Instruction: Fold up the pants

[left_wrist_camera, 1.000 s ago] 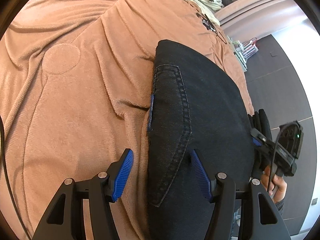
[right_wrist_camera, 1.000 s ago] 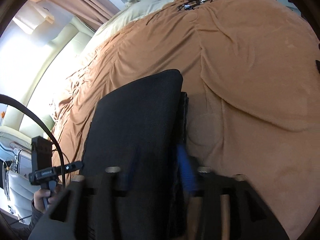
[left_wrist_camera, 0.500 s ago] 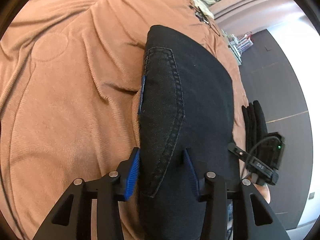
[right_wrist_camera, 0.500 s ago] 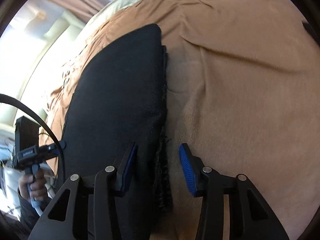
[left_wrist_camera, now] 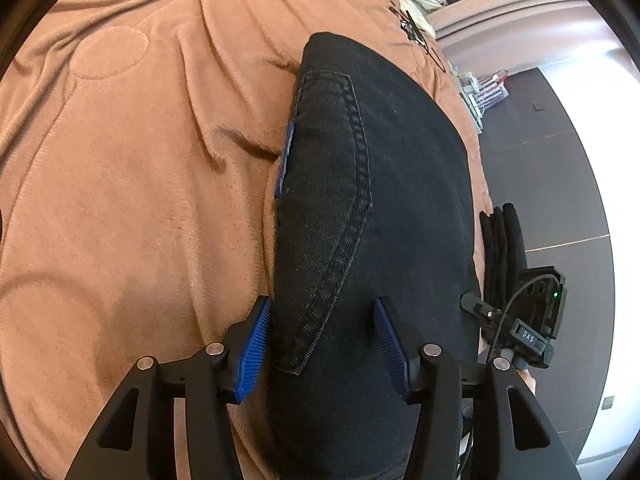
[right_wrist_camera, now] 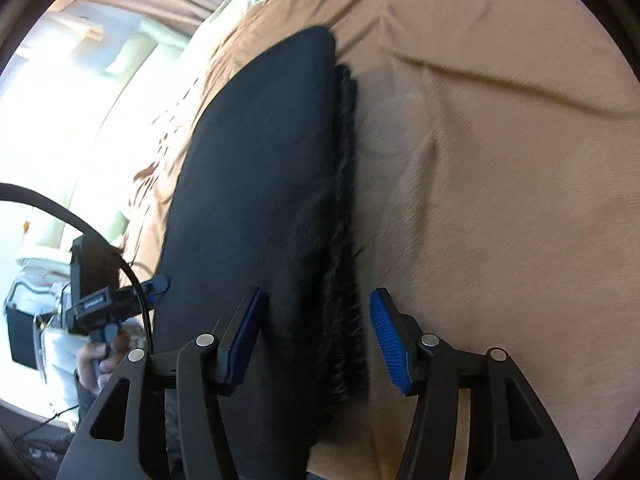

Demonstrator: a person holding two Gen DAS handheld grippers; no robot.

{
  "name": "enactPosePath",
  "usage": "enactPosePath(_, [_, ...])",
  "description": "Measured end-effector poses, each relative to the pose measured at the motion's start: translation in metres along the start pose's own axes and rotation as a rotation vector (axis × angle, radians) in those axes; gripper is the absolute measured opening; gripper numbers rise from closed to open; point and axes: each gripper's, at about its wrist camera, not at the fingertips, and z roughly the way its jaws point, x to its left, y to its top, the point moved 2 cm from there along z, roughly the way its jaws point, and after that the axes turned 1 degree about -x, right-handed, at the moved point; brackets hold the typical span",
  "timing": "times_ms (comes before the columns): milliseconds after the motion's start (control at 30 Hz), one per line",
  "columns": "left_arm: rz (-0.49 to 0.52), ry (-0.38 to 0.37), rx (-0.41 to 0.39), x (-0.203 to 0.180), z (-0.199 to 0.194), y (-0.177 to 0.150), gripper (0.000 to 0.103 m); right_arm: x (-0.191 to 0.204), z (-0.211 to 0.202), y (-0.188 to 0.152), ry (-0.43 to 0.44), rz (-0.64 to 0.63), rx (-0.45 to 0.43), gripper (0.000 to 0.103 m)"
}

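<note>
The black pants (left_wrist_camera: 384, 208) lie as a folded slab on the brown blanket (left_wrist_camera: 132, 184), running from my jaws up toward twelve o'clock in both wrist views, with the stitched back pocket (left_wrist_camera: 332, 216) facing up on my left side and the stacked layer edges (right_wrist_camera: 346, 240) showing at the slab's three o'clock side in the right wrist view. My left gripper (left_wrist_camera: 322, 338) straddles the near left edge of the slab; its jaws are opening, the denim sits between the blue pads, and I see the left pad at the cloth's rim while the right pad rests over the top without a clear pinch. My right gripper (right_wrist_camera: 316, 334) straddles the near right edge; its jaws are opening too, with the layered edge between them and a gap to the right pad. I judge the folding nearly done, and that I am at a grip-or-release point on the near end. If another fold is wanted, the next move calls for closing both pairs on all layers evenly and carrying the near end toward twelve o'clock without letting the stack splay; otherwise, backing out cleanly.
</note>
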Motion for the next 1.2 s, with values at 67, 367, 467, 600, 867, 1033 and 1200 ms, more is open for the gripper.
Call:
enactPosePath(67, [0.011,0.014,0.000,-0.001,0.001,0.001,0.044,0.002,0.002,0.001,-0.016,0.000,-0.003,0.052])
enactPosePath(367, [0.035,0.006,-0.012,-0.004,-0.022,0.006,0.027,0.020,-0.001,-0.005,-0.039,-0.001,0.007,0.041])
enactPosePath(467, [0.029,-0.008,-0.010,0.002,-0.030,0.006,0.026,0.026,-0.001,-0.009,-0.028,0.002,0.014,0.041])
enactPosePath(600, [0.031,-0.007,-0.015,0.009,-0.041,0.008,0.025,0.030,0.000,-0.013,0.011,0.008,0.021,0.041])
enactPosePath(867, [0.001,-0.032,-0.006,0.016,-0.031,0.019,0.031,0.010,0.004,0.006,-0.004,0.055,0.012,0.048])
enactPosePath(1033, [-0.019,-0.049,-0.013,0.018,-0.023,0.028,0.036,0.001,0.011,0.016,0.029,0.068,0.008,0.053])
enactPosePath(1200, [-0.019,-0.055,-0.014,0.017,-0.017,0.037,0.036,-0.005,0.024,0.019,0.083,0.080,0.018,0.053])
